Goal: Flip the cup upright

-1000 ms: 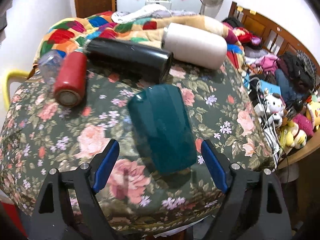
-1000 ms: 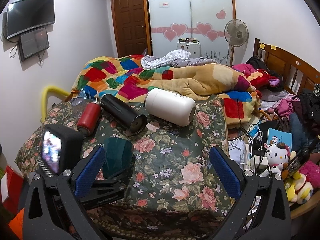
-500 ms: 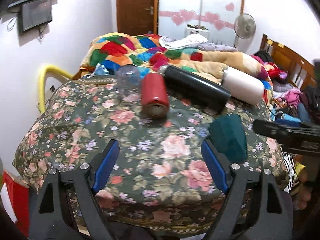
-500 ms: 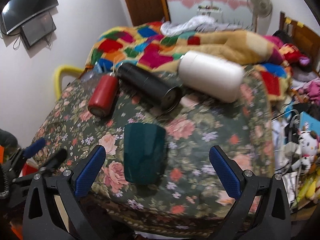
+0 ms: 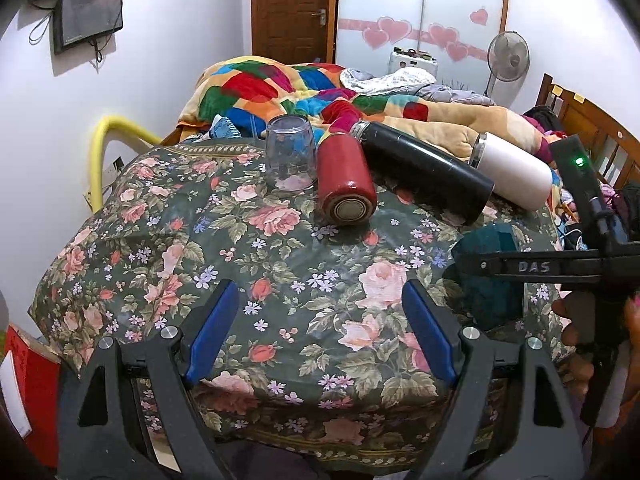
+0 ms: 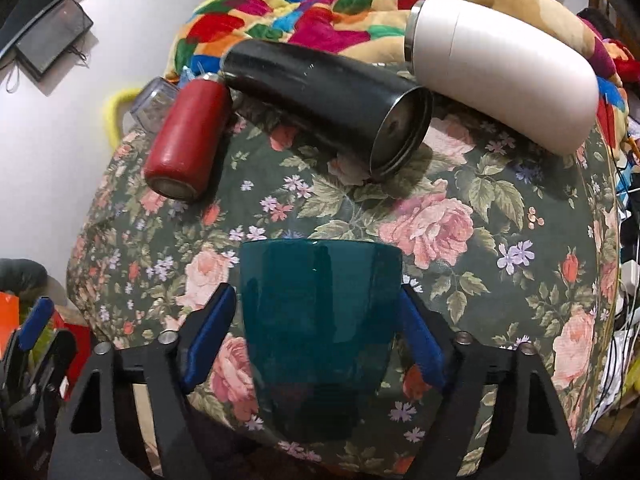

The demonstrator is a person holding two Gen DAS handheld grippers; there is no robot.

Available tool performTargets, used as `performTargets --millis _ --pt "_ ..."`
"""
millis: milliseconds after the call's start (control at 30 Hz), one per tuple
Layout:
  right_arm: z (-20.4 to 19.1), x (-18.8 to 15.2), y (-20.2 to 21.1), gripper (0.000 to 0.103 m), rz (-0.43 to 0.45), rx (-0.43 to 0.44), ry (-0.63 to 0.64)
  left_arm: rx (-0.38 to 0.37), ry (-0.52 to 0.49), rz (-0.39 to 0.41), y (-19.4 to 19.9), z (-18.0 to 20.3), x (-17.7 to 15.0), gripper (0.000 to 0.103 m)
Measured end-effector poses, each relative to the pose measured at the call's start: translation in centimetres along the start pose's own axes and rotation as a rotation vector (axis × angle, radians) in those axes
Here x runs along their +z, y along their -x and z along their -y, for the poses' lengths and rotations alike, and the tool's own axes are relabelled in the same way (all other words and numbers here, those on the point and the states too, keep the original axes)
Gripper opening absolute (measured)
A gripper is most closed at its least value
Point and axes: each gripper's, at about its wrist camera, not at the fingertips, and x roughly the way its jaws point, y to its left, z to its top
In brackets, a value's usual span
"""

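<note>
A dark teal cup (image 6: 318, 316) stands upside down on the floral tablecloth (image 6: 460, 240), near the table's front edge. My right gripper (image 6: 316, 336) is open, with one blue pad on each side of the cup; I cannot tell if the pads touch it. In the left wrist view the cup (image 5: 490, 240) is at the right, partly behind the right gripper's black finger (image 5: 540, 268). My left gripper (image 5: 318, 334) is open and empty, low over the table's front, left of the cup.
A red bottle (image 6: 184, 144), a black flask (image 6: 324, 96) and a white flask (image 6: 504, 68) lie on their sides at the back of the table. A clear glass (image 5: 290, 154) stands inverted at the back left. A bed with a patchwork quilt (image 5: 280, 84) lies behind.
My right gripper has moved down and forward so its fingers now flank the teal cup. My left gripper has drawn back to the left, away from the cup.
</note>
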Motion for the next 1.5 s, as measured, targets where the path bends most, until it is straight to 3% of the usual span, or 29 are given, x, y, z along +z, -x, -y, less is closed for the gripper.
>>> performTargets --millis 167,400,933,1233,1500 --pt "-0.1 0.2 0.5 0.073 -0.003 0.005 0.015 -0.009 0.010 0.010 0.3 0.0 0.3 0.083" --pt "-2.2 0.2 3.8 0.073 0.109 -0.012 0.109 -0.015 0.001 0.021 0.7 0.6 0.6 0.083" --pt "-5.1 -0.3 2.2 0.072 0.142 -0.126 0.271 -0.019 -0.014 0.022 0.9 1.3 0.9 0.083" --pt "-5.0 -0.7 2.0 0.073 0.073 -0.089 0.239 -0.020 -0.017 0.016 1.5 1.6 0.7 0.083" --pt "-4.9 -2.3 6.7 0.074 0.155 -0.069 0.237 -0.031 -0.018 0.071 4.5 2.2 1.2 0.083"
